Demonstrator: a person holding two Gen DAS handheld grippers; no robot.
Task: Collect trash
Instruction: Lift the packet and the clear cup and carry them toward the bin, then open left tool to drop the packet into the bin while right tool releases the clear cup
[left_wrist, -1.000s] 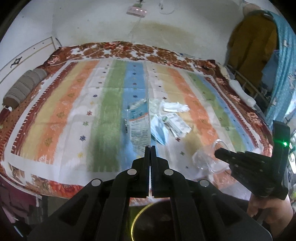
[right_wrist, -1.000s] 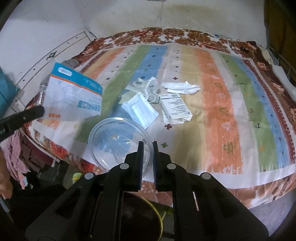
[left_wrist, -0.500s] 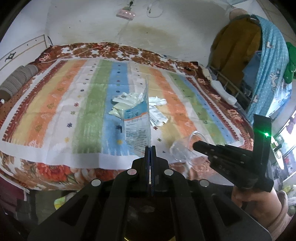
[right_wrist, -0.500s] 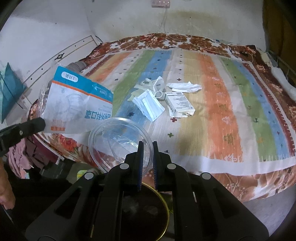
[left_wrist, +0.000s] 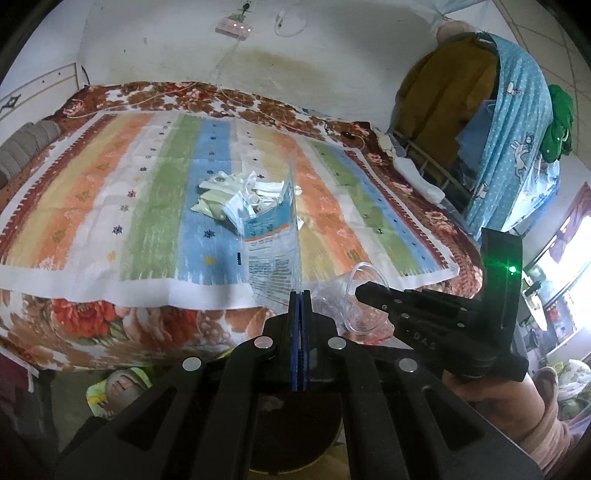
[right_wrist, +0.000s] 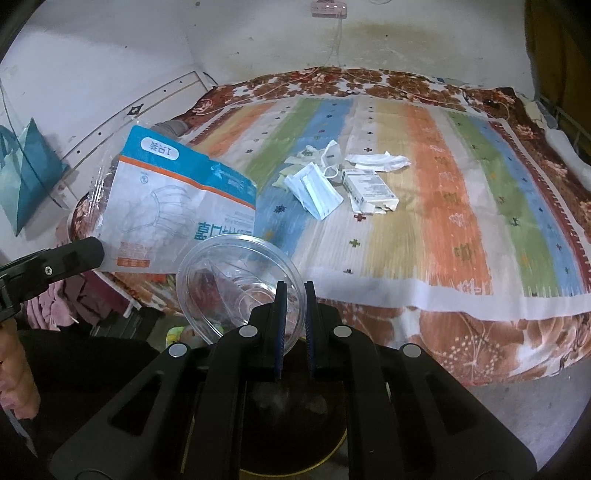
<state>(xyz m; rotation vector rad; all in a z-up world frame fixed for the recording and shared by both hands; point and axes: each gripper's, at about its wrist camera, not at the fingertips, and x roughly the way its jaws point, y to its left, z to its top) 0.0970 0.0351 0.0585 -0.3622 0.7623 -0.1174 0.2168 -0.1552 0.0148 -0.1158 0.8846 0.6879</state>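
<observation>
My left gripper (left_wrist: 300, 295) is shut on a blue-and-white mask packet (left_wrist: 275, 251), held upright off the bed's near edge; it also shows in the right wrist view (right_wrist: 173, 206). My right gripper (right_wrist: 293, 286) is shut on the rim of a clear plastic cup (right_wrist: 236, 284), seen too in the left wrist view (left_wrist: 354, 295). A dark round bin (right_wrist: 291, 413) sits below both grippers (left_wrist: 291, 424). More trash lies mid-bed: face masks (right_wrist: 317, 188), a white box (right_wrist: 371, 188), crumpled paper (right_wrist: 376, 160).
The striped bedspread (right_wrist: 443, 206) covers the bed with a floral border (right_wrist: 480, 339). Clothes hang at the right (left_wrist: 509, 122). A teal bag (right_wrist: 22, 173) hangs on the left wall. A power strip (left_wrist: 233, 28) is on the wall.
Both grippers have drawn back from the bed with the packet and the cup. They now hang past the bed's edge, above the bin.
</observation>
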